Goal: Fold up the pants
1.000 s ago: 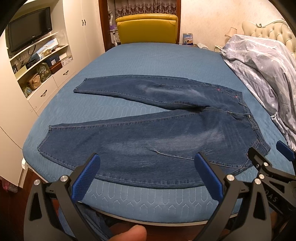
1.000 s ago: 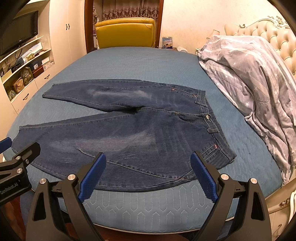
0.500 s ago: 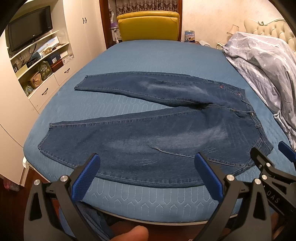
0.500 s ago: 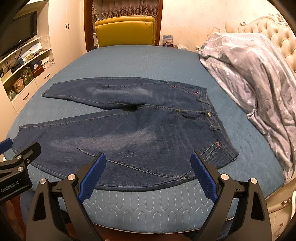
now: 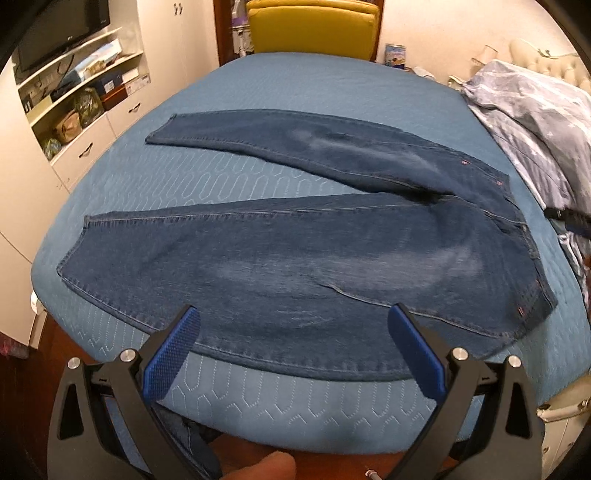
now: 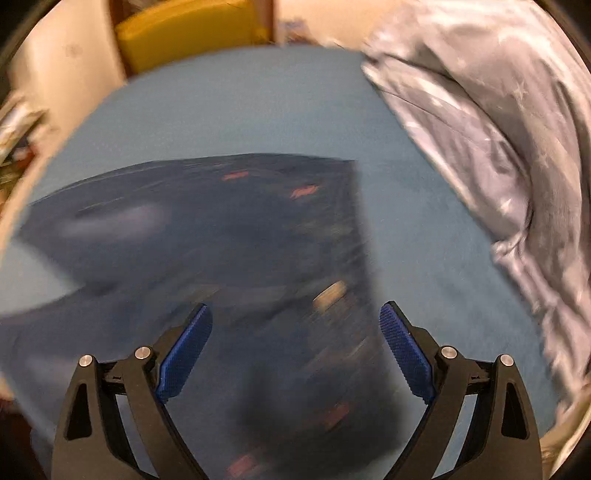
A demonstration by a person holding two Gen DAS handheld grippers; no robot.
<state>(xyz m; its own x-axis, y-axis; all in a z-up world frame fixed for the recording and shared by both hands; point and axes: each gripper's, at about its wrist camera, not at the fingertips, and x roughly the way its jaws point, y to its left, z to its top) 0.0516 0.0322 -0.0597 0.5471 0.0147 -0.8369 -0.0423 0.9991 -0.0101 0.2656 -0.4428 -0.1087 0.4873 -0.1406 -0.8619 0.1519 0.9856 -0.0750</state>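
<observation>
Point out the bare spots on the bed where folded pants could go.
Free: the far end of the bed, between the jeans and the yellow chair; also the wedge between the two legs, toward the shelves. The strip along the near edge is thin. Crowded: the right side, under the grey duvet.

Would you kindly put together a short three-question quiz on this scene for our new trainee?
1. True or false: the jeans lie spread flat on the bed with their legs apart.
2. The left hand-held gripper is: A) shut on the jeans, B) open at the near edge of the bed, C) out of view.
3. Fill in: the right hand-held gripper is open above the ____ end of the jeans, close to the grey duvet.

Key: 1 true; 2 B; 3 waist.
</observation>
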